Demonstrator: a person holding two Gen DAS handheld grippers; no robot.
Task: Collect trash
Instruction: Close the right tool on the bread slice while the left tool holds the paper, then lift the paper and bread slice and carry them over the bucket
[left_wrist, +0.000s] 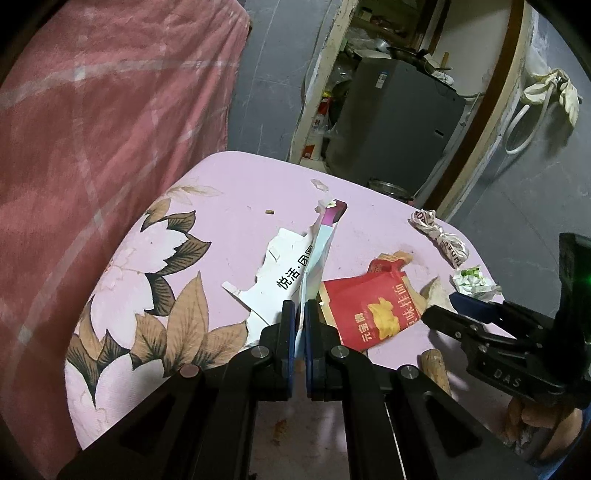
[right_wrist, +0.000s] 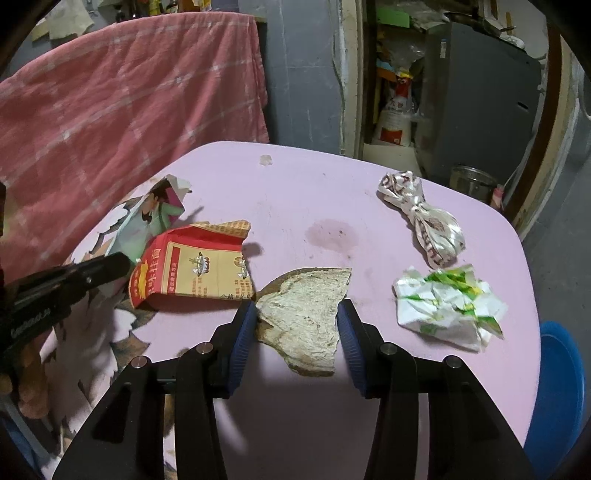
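Hiding the torn wrapper's (left_wrist: 291, 273) lower edge, left claw (left_wrist: 301, 314) pinches it

Both wrist views angled down, close, sharing pink table (left_wrist: 236, 184)

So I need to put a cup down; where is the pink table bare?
Bare pink tabletop lies at the far edge, between the torn illustrated wrapper and the knotted printed plastic bag. Crowded nearer: red torn carton, flat grey-brown scrap, crumpled green-white paper.
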